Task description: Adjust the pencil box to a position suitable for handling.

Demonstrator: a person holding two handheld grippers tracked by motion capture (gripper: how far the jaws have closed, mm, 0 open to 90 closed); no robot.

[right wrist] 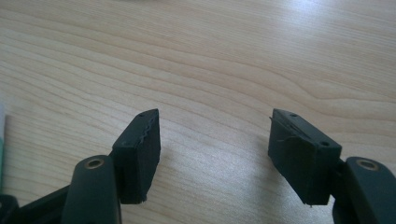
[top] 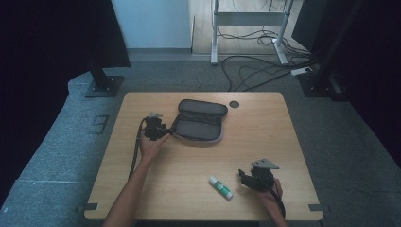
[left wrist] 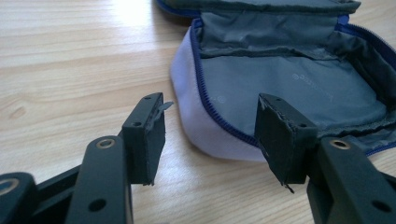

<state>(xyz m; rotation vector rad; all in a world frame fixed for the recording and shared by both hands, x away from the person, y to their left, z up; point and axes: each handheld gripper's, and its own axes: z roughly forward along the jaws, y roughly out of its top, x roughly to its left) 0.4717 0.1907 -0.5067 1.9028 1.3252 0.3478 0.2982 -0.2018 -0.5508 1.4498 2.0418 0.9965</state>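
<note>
Left jaws: parted, nothing pressed between them; the rounded corner of the open pouch lies in the gap ahead, the pads not touching the fabric
Left gripper: low over the tabletop, at about 9 o'clock from the pouch's near left corner, held in the person's left hand, cable trailing back along the forearm
Right jaws: parted, nothing between them, bare wood under the gap in the right gripper view
Right gripper: near the tabletop's near right part, at about 4 o'clock from the pouch and well apart from it, its grey three-cornered plate on top
Pouch: at the tabletop's far middle, unzipped and lying open, grey lining up, blue zip along the edge, pale lilac outer fabric at the corner
Glue stick: lying flat at about 9 o'clock from the right gripper, just beside it, not touched
Dark round spot: on the tabletop at about 2 o'clock from the pouch
</note>
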